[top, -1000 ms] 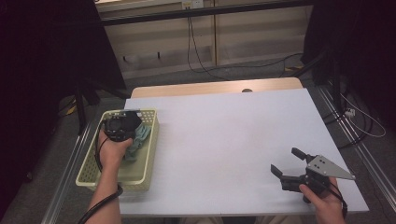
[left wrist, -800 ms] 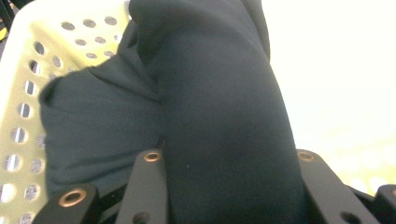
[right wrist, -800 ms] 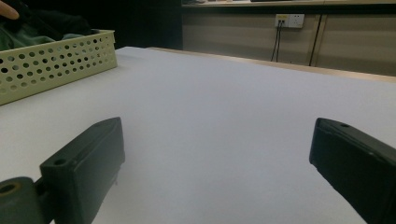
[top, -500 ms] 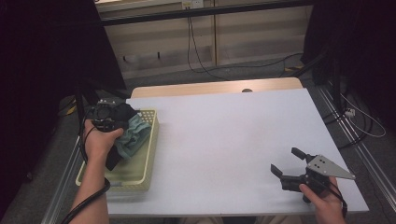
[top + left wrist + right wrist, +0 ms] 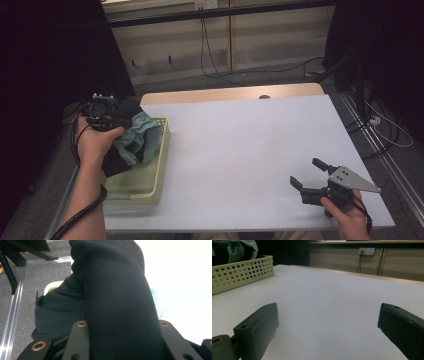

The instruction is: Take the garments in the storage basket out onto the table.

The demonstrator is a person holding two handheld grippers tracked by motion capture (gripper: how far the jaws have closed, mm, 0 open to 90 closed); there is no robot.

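Gripping a thick fold of dark cloth (image 5: 117, 302), the left tongs (image 5: 102, 116) are held above the pale perforated basket (image 5: 150, 180) at about 9 o'clock on the white tabletop (image 5: 240, 150). A teal cloth (image 5: 142, 137) is bunched against the dark one, both hanging over the basket's far end. At about 4 o'clock, well apart, the right tongs (image 5: 307, 177) are held low over bare tabletop, jaws spread wide with nothing between them.
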